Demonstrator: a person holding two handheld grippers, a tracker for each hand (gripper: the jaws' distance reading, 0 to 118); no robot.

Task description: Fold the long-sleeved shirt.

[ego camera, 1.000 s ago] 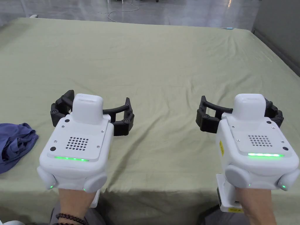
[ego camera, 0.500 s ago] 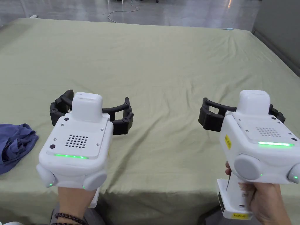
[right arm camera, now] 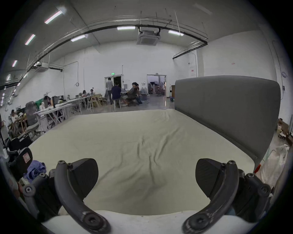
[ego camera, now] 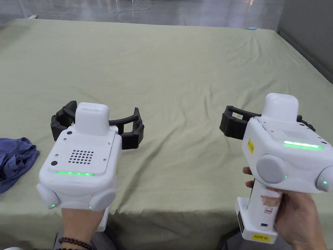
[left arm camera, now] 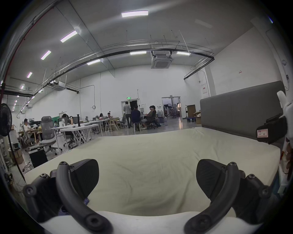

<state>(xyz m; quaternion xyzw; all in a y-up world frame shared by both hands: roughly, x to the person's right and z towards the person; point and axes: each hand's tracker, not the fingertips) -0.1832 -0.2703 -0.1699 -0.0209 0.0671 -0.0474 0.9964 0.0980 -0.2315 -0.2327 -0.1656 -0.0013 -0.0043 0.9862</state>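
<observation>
Shirt (ego camera: 14,161) blue-purple, crumpled heap, left of left gripper (ego camera: 97,123).

A large open workshop or lab hall, not a home. A bed (right arm camera: 142,142) with an olive sheet and grey headboard (right arm camera: 222,110) stands on polished concrete. Beyond the bed's far edge are white trestle desks (left arm camera: 79,128), office chairs (left arm camera: 47,129) and seated people (left arm camera: 136,115). Above the bed hang strip lights (left arm camera: 134,14), exposed pipes and a ceiling air-conditioning cassette (left arm camera: 161,61).
</observation>
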